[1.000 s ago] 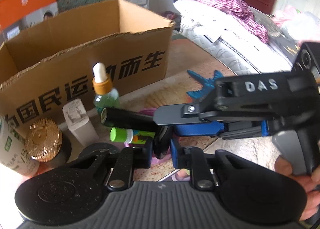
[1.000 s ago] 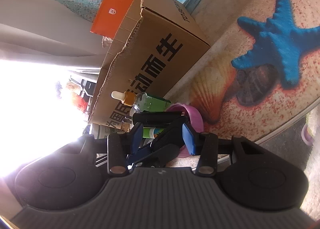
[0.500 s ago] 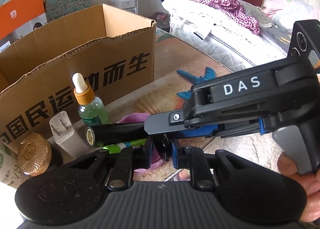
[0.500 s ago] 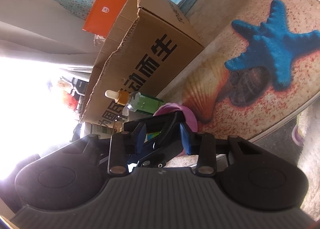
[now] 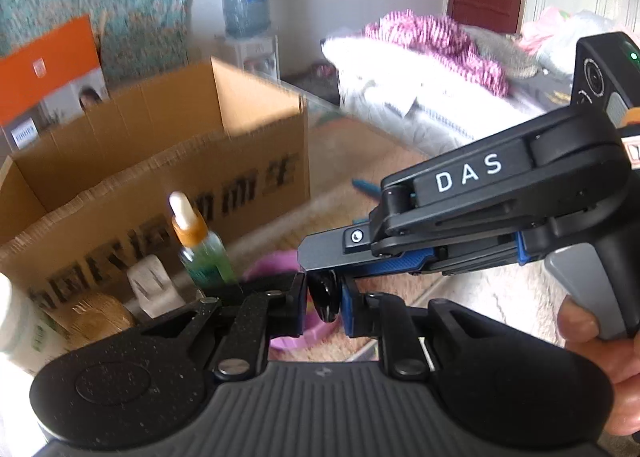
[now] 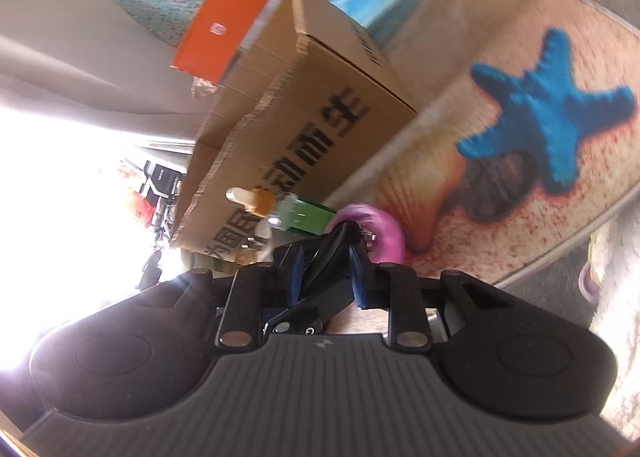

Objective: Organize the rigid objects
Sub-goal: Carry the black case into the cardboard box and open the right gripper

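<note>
A black tube (image 5: 325, 299) is clamped end-on in my left gripper (image 5: 324, 297), which is shut on it just above the pink bowl (image 5: 276, 263). My right gripper (image 5: 316, 259) reaches in from the right, its tip right over that same end. In the right wrist view the tube (image 6: 332, 257) slants between the blue pads (image 6: 297, 277) of my right gripper (image 6: 326, 273). Those jaws are closing around it, and I see no firm press. The open cardboard box (image 5: 160, 161) stands behind.
A green dropper bottle (image 5: 200, 245), white plug (image 5: 154, 289), gold-lidded jar (image 5: 100, 313) and white bottle (image 5: 20, 329) stand before the box. An orange carton (image 5: 48, 65) is behind it. The starfish mat (image 6: 540, 117) lies to the right. A hand (image 5: 592, 337) holds the right gripper.
Both grippers have risen together with the black tube. The right jaws have narrowed around it. The green marker under the tube has dropped out of view.
</note>
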